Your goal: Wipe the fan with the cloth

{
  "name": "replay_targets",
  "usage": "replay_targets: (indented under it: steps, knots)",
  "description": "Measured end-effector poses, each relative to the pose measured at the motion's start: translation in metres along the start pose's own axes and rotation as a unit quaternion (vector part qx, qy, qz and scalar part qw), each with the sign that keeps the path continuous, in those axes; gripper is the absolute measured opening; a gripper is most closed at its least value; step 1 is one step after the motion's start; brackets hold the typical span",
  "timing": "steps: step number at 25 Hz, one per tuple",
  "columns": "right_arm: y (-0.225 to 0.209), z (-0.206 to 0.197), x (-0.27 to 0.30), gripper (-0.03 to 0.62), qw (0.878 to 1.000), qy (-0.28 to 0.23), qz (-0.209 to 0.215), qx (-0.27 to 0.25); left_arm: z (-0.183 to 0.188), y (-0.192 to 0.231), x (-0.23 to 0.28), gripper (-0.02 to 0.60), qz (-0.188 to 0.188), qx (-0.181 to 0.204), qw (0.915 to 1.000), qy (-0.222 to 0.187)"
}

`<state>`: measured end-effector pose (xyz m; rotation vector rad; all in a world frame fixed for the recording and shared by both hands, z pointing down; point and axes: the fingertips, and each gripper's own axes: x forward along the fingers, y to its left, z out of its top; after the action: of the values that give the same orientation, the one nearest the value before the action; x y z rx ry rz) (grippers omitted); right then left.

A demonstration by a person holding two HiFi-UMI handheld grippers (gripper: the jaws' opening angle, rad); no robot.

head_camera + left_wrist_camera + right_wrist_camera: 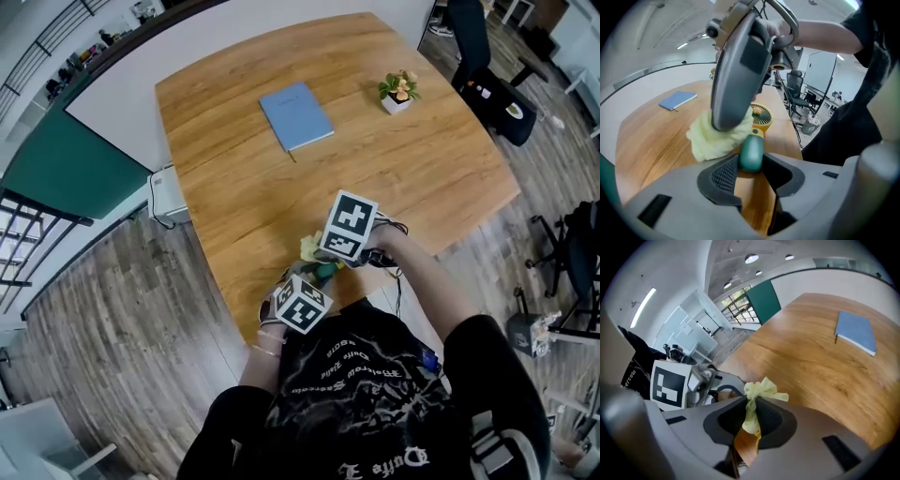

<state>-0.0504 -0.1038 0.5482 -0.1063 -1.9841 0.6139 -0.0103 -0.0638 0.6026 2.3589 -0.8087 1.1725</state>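
— What can't you make out?
— From the head view, the marker cubes cover nearly everything between the two grippers. Only a scrap of the pale yellow cloth (310, 247) peeks out. In the left gripper view, the right gripper's grey body blocks the space above the fan (761, 117), and the cloth hides one side of its yellow grille.

— And the setting?
— A broad wooden worktop (234, 150) in an office with plank flooring (103, 309), a green wall panel (66, 169) and a dark office chair (570, 246) off to the side. Far beyond the jaws lie a blue notebook (295, 114) and a small potted plant (398, 91).

— The hands?
— Both are at the worktop's near edge, close together and angled steeply down. The left gripper (751, 165) has its jaws clamped on the fan's teal handle, with the grille just beyond the tips. The right gripper (751, 411) pinches the cloth, which bunches out past its jaws and lies against the fan's head.
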Motion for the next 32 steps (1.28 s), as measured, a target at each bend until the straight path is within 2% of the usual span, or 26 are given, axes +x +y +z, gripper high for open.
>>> replay_targets:
  steps: [3, 8, 11, 16, 24, 32]
  knots:
    - [-0.001, -0.008, 0.022, 0.066, 0.997, 0.075, 0.026, 0.024, 0.0, 0.005, -0.001, 0.183, 0.004, -0.015, 0.9999, 0.0]
    - [-0.019, -0.01, 0.038, 0.067, 0.987, 0.136, 0.01, 0.082, 0.0, 0.007, 0.001, 0.183, 0.005, -0.029, 0.9996, 0.004]
    - [-0.022, -0.01, 0.039, 0.067, 0.984, 0.169, -0.004, 0.057, 0.001, 0.009, 0.001, 0.183, 0.004, -0.042, 0.9991, 0.003]
    - [-0.04, -0.019, 0.031, 0.066, 0.973, 0.223, -0.058, -0.007, 0.001, 0.01, 0.001, 0.181, -0.001, -0.057, 0.9984, -0.001]
    - [-0.056, -0.02, 0.017, 0.066, 0.975, 0.211, -0.071, 0.002, 0.002, 0.01, 0.001, 0.183, 0.003, -0.061, 0.9981, 0.0]
    - [-0.088, -0.022, -0.01, 0.064, 0.979, 0.174, -0.096, 0.041, 0.003, 0.011, 0.001, 0.183, 0.003, -0.07, 0.9975, -0.003]
